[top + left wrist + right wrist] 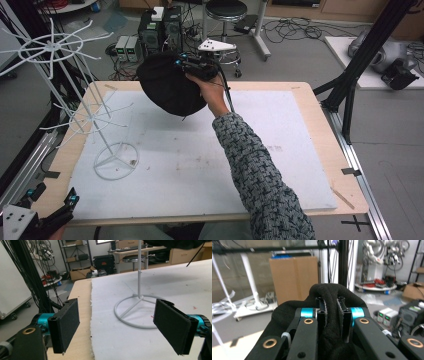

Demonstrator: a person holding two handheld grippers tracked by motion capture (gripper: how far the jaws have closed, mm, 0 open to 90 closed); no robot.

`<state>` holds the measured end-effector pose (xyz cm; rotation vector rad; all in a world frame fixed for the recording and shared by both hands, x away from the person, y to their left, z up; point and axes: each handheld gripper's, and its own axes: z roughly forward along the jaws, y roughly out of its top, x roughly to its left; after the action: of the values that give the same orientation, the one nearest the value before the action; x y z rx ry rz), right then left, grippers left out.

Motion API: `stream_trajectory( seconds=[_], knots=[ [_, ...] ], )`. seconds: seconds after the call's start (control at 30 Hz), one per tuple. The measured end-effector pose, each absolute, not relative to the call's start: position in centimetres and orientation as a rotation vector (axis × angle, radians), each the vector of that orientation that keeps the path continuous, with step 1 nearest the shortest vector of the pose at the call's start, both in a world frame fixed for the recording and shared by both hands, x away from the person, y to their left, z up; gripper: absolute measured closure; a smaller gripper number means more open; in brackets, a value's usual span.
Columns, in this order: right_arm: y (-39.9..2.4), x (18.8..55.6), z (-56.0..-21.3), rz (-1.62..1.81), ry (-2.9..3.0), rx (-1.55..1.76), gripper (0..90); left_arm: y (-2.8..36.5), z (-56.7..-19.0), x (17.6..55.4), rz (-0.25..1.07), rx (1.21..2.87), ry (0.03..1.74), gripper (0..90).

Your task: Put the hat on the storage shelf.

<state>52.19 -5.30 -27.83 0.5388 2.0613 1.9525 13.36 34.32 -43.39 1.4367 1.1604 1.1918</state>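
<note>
The person's right hand (212, 92) reaches far over the table and holds the right gripper (186, 64) above the far edge of the white foam board (210, 165). This gripper is clamped on a black fabric hat (167, 87), which hangs in the air, above the far left part of the board and not touching it. In the right gripper view, the two jaws stand close together with a fold of the black fabric pinched between them, and the rest of the hat bulges around them. The arm wears a grey knitted sleeve (255, 175). At the left side of the board stands a white wire rack (82, 112), with a ring base (116, 161) resting on the foam and thin arms spreading out at two levels. The hat is near the rack's upper arms, to the right of them, but apart from them. The left gripper (50, 212) waits low at the near left corner of the wooden table (320, 120), well apart from the hat. In the left gripper view its jaws are spread wide with nothing between them, and the ring base lies beyond them on the foam.
</note>
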Motion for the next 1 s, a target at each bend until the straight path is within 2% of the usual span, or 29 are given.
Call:
stream_trajectory(
  seconds=[0.73,1.0],
  knots=[
    [-5.4,51.4,-18.3,2.154,1.947,0.368,82.1,34.3,-43.5,13.2,1.200,1.451,1.145,21.3],
    [-5.4,51.0,-15.9,2.209,1.908,0.312,82.1,34.4,-43.5,13.0,1.205,1.450,1.145,21.3]
  ],
)
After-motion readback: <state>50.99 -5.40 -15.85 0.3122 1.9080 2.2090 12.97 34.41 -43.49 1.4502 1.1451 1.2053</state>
